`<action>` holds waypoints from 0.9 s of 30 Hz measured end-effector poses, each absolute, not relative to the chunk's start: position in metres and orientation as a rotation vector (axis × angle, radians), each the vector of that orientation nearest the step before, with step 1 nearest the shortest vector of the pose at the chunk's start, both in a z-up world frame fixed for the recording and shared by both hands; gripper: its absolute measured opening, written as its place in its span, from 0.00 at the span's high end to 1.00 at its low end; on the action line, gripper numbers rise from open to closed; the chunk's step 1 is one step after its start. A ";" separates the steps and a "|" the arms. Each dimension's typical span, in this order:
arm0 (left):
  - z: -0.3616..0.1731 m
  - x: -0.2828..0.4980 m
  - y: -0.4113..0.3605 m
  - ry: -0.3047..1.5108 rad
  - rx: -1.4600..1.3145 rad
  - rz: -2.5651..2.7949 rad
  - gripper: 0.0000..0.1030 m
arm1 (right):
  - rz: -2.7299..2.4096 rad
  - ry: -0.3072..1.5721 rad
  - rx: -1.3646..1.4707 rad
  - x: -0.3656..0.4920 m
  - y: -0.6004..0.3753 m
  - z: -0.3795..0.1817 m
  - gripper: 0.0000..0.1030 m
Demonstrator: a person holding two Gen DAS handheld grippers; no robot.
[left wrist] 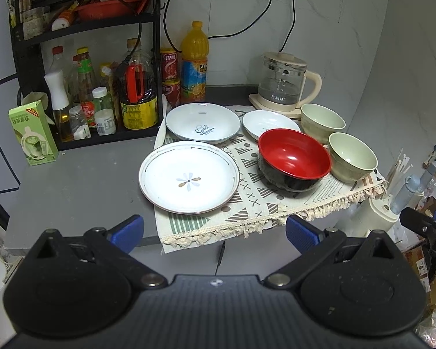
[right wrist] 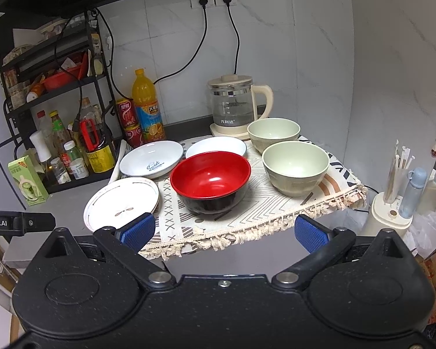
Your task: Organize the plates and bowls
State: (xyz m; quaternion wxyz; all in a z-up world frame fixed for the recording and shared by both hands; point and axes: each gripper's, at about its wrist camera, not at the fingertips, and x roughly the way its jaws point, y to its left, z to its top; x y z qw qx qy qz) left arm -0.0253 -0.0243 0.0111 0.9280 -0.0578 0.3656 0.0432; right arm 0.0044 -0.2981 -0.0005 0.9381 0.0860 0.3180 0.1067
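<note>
Grey counter [left wrist: 81,180] w/ patterned cloth [left wrist: 253,200], 3 plates, 3 bowls, both tools wide, empty

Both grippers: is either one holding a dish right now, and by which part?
Nothing is held. The left gripper and right gripper are open and empty, short of the dishes.

Left claw [left wrist: 215,231]: we list a matte black speckled body, ribbed centre plate, two round housings.
Right claw [right wrist: 225,231]: we list the same black build.
Fingers [right wrist: 311,234]: blue, cross-hatched faces.
Fasteners: we count silver pivot pins, one centre screw.
Marking: white "Robot.AI" on black bar.
</note>
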 end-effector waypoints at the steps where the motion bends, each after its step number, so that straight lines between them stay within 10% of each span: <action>1: 0.011 -0.025 -0.025 0.751 -0.120 0.088 0.00 | 0.218 0.647 0.171 0.005 -0.298 0.000 0.00; 27: 0.007 -0.014 -0.043 0.758 -0.104 0.081 0.00 | 0.200 0.652 0.175 0.011 -0.313 -0.006 0.00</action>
